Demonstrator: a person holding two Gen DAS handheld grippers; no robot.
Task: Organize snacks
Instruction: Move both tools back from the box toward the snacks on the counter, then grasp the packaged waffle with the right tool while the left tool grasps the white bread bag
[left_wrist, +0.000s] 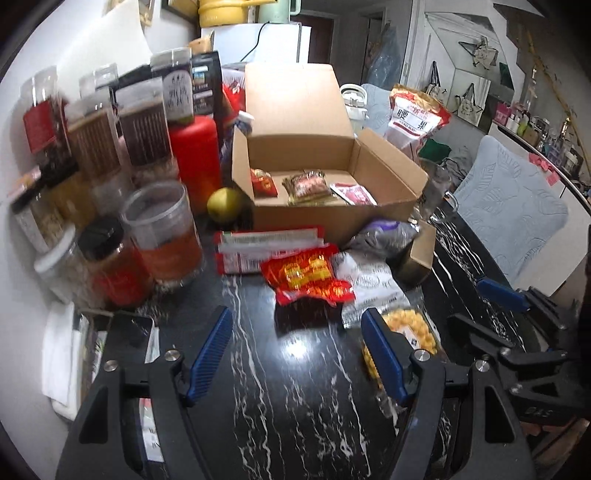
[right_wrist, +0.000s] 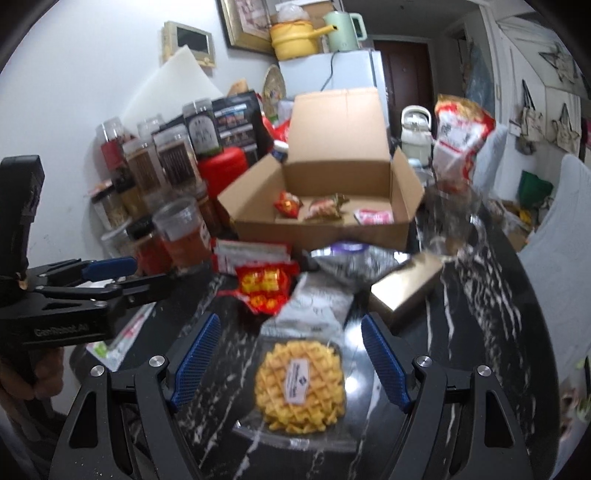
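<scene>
An open cardboard box (left_wrist: 332, 218) stands mid-table with three small snack packets inside. In front of it lie a red snack packet (left_wrist: 306, 277), a white packet (left_wrist: 365, 284) and a red-and-white pouch (left_wrist: 266, 247). My left gripper (left_wrist: 297, 354) hangs open over bare black marble, just short of the red packet. A clear-wrapped yellow waffle (right_wrist: 301, 387) lies flat between the blue pads of my right gripper (right_wrist: 290, 362), which is open and not touching it. In the left wrist view the waffle (left_wrist: 410, 332) peeks out beside the left gripper's right-hand finger. The two grippers are side by side.
Several jars and a red canister (left_wrist: 194, 155) crowd the left side by the wall. A yellow-green fruit (left_wrist: 225, 205) sits beside the box. A gold box (right_wrist: 406, 291), a silver bag (right_wrist: 351, 262), a glass (right_wrist: 450, 218) and a cashew bag (right_wrist: 461, 133) lie to the right. A phone (left_wrist: 133, 328) lies near left.
</scene>
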